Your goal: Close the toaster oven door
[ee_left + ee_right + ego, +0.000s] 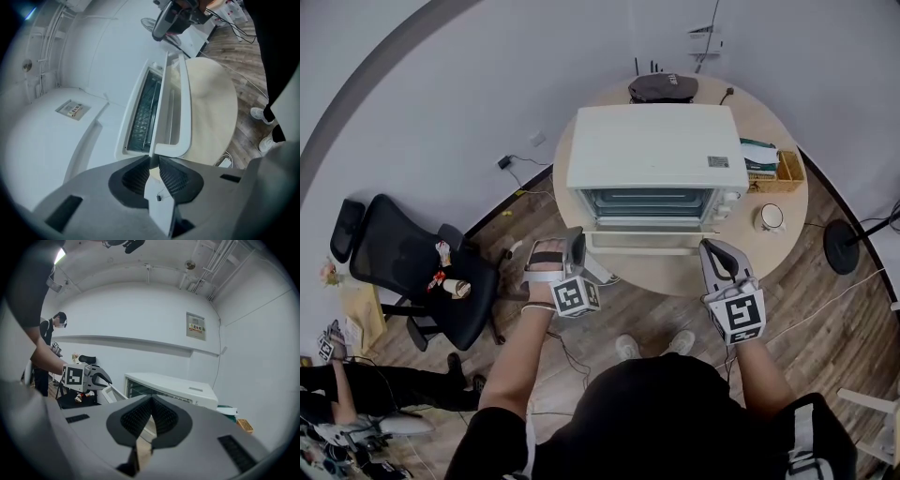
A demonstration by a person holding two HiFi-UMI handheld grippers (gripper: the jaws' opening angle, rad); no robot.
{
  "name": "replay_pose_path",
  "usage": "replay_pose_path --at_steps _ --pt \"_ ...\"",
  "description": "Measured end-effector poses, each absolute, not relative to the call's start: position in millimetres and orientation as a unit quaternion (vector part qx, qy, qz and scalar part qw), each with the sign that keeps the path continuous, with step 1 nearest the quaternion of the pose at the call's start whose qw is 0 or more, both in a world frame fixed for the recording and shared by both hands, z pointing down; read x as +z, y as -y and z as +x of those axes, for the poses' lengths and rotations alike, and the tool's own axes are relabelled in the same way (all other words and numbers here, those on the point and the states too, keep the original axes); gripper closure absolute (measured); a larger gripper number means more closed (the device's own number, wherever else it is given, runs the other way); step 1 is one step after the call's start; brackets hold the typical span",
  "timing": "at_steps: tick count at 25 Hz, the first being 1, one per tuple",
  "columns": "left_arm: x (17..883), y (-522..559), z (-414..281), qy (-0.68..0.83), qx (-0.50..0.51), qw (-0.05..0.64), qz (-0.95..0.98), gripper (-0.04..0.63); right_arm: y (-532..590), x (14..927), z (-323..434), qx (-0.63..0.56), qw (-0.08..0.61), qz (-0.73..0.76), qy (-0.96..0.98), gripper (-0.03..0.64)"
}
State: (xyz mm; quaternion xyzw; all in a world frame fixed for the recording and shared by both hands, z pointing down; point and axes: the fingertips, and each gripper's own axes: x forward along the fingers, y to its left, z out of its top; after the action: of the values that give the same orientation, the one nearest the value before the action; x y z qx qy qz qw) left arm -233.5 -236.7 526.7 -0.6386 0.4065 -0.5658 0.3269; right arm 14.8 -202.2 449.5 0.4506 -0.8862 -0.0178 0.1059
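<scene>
**Oven door lies open, left gripper at its corner**

A round beige table stands against a white wall, with wood floor around it. On it sits the white toaster oven, its door dropped flat toward the person. The left gripper has its jaws slightly apart about the door's left corner and is not visibly pinching it. The right gripper hovers near the right end, jaws together and empty. The door looks rigid, glass-paned and hinged low, so it is probably light and smooth-skinned. The handle bar offers the surest hold for swinging it up.

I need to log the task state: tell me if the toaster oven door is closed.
No, the toaster oven door lies folded down flat, leaving the rack inside exposed.
</scene>
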Motion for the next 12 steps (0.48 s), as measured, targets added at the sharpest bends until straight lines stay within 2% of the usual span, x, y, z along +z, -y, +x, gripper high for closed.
replay_pose_path --at_steps 12 --pt "510.0 277.4 -235.2 -0.411 -0.568 0.346 -0.623 0.525 201.5 447.2 10.4 -0.024 0.107 0.450 0.886 0.618"
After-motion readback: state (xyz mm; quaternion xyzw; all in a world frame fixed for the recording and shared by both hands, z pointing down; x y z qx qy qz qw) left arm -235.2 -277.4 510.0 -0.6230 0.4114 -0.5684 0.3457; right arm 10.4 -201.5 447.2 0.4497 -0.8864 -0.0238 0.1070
